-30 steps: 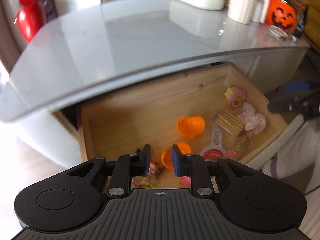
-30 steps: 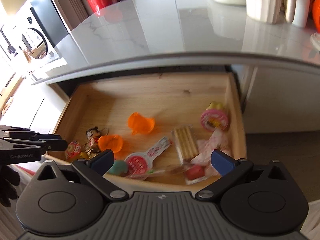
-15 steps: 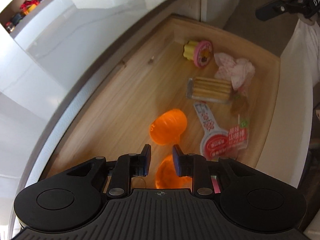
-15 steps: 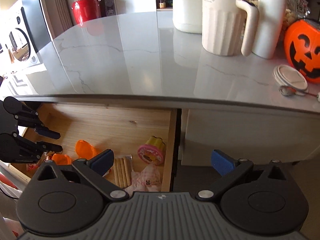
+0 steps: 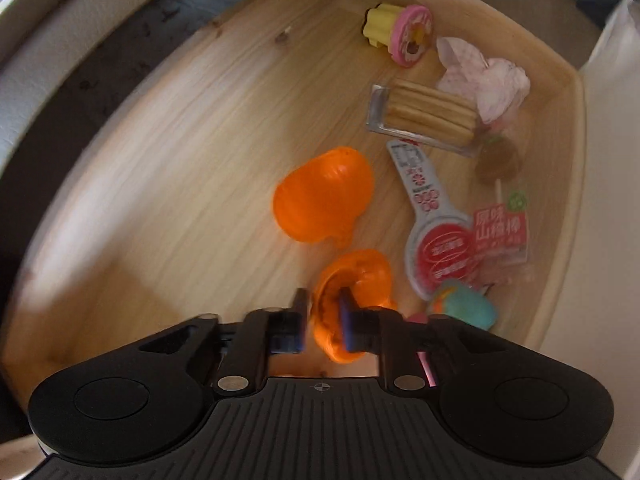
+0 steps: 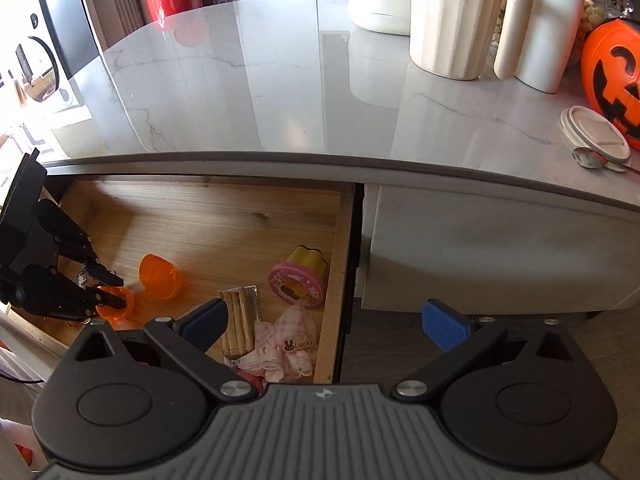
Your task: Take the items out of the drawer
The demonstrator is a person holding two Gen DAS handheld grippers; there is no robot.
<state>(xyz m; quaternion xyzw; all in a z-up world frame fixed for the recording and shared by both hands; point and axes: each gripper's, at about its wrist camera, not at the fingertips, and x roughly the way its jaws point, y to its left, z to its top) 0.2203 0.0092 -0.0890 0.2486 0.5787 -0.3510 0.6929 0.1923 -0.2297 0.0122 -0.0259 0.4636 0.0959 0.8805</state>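
Orange plastic sits between the fingers of the left gripper (image 5: 323, 322): the nearer orange shell (image 5: 352, 304), lying at the front of the wooden drawer (image 5: 168, 184), has its rim straddled, one finger inside the hollow and one outside. The jaws are narrow and look closed on that rim, though motion blur keeps me from saying how firm the pinch is. From the right wrist view the same shell (image 6: 116, 306) seems to rest on the drawer floor, so I judge it gripped but not yet lifted.

Nothing from the drawer appears on the marble counter (image 6: 280, 92), so the emptying seems barely begun. Left in the drawer, taking the gripped shell as the landmark: a second orange shell (image 5: 324, 196) just behind it; a red-and-white snack packet (image 5: 440, 240) and a blue-green sweet (image 5: 464, 306) beside it toward the right wall; further back a clear pack of biscuit sticks (image 5: 428, 114), a pink cloth (image 5: 488, 80), a wrapped lollipop (image 5: 498, 158), and at the far corner a pink-and-yellow toy cake (image 5: 400, 32).

The right gripper (image 6: 328, 318) hangs outside the drawer, well apart from the shell, with its blue pads spread wide and holding nothing.
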